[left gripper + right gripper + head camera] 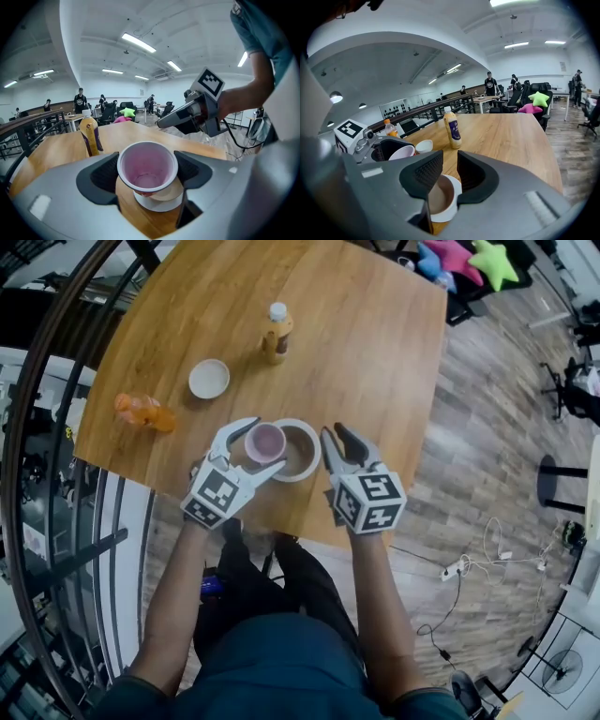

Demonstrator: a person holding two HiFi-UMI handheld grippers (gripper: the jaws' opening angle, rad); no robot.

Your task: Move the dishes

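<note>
Table: a big brown wooden table [375,362] filled the top of the head view, and the person stood at its near edge.

Left gripper: the left gripper [267,442] [147,166] was closed on a round pink cup with a white rim [265,442] [147,161]. One pad pressed on each side of the cup.

Cup: it was empty, with its open top up. It was held by the middle of the near edge, over the left side of the big bowl, not standing on the wood.

Right gripper: the right gripper [332,430] [445,171] had its jaws a little way apart. Nothing was pinched between them. Its tips were at the right rim of the big bowl. I could not tell if they touched it.

Big bowl: a round white bowl, brown inside [302,454] [440,199], sat close to the middle of the near edge.

Small bowl: a little round white bowl [209,379] sat further in, toward the left edge.

Tall bottle: a tan plastic bottle with a white cap [277,332] [452,130] stood upright near the middle of the table.

Orange bottle: an orange plastic bottle [143,412] lay on its side by the near left corner.

Floor: a green star pillow [492,263] and a pink star pillow [455,257] were past the far right corner.
</note>
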